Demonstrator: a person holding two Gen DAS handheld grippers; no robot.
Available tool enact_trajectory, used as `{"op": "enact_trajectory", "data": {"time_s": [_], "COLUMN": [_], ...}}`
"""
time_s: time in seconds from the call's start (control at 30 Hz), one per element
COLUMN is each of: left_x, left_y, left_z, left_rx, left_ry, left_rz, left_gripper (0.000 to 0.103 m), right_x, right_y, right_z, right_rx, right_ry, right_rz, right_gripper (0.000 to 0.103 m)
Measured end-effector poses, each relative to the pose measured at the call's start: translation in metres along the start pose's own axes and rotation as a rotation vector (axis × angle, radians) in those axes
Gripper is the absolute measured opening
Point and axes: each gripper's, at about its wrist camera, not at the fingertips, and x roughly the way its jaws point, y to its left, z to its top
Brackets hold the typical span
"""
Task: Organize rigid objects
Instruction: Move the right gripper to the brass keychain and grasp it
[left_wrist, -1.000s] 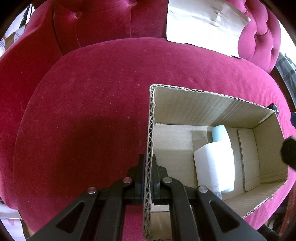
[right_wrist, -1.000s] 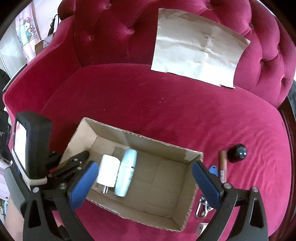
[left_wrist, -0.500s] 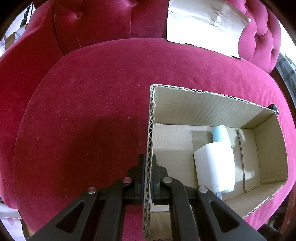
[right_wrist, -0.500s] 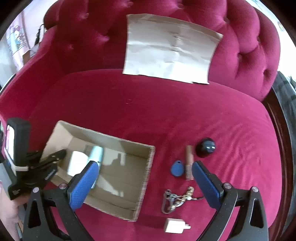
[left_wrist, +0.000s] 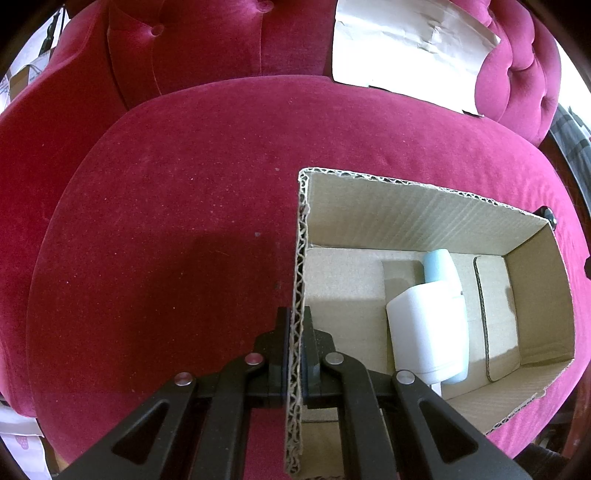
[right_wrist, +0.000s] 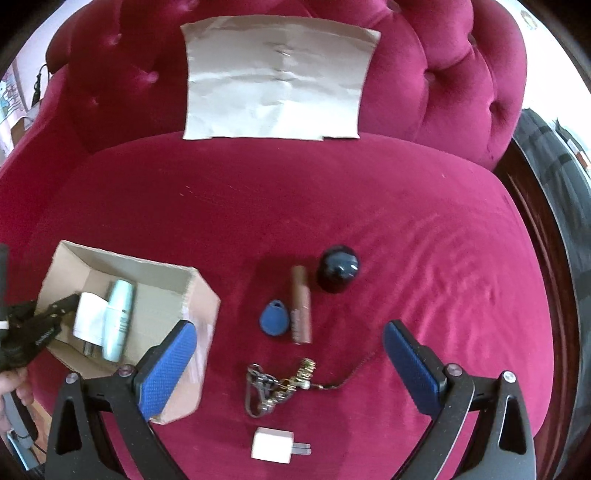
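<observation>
My left gripper (left_wrist: 294, 332) is shut on the left wall of an open cardboard box (left_wrist: 413, 214) on a red velvet seat; it also shows in the right wrist view (right_wrist: 64, 304). Inside the box (right_wrist: 201, 291) lie a white charger (left_wrist: 424, 332) and a pale blue tube (left_wrist: 441, 266). My right gripper (right_wrist: 288, 343) is open and empty above loose items to the right of the box: a blue key fob (right_wrist: 272, 317), a brown tube (right_wrist: 300, 304), a dark round object (right_wrist: 338, 267), a key bunch (right_wrist: 273, 384) and a white plug adapter (right_wrist: 273, 445).
A sheet of brown paper (right_wrist: 275, 77) leans on the tufted backrest (right_wrist: 443, 74). The seat's dark wooden rim (right_wrist: 546, 236) runs along the right. Bare velvet cushion (left_wrist: 166, 221) lies left of the box.
My right gripper has swung right, from above the box to above the loose items beside it. My left gripper and the box have not moved.
</observation>
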Motion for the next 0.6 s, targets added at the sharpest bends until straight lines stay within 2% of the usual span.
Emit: {"op": "enact_trajectory", "data": {"time_s": [0.23,0.6], "left_x": [0.000,0.000], "left_y": [0.000,0.000], "left_z": [0.000,0.000], "left_rx": [-0.001,0.000], "left_ry": [0.000,0.000], "left_rz": [0.000,0.001], "left_gripper": [0.004,0.004], "right_x": [0.014,0.042], "right_y": [-0.016,-0.015], "right_z": [-0.017,-0.043], "right_rx": [-0.016,-0.100], "right_ry": [0.033,0.104], "right_rz": [0.006,0.019], "right_gripper": [0.103,0.103]}}
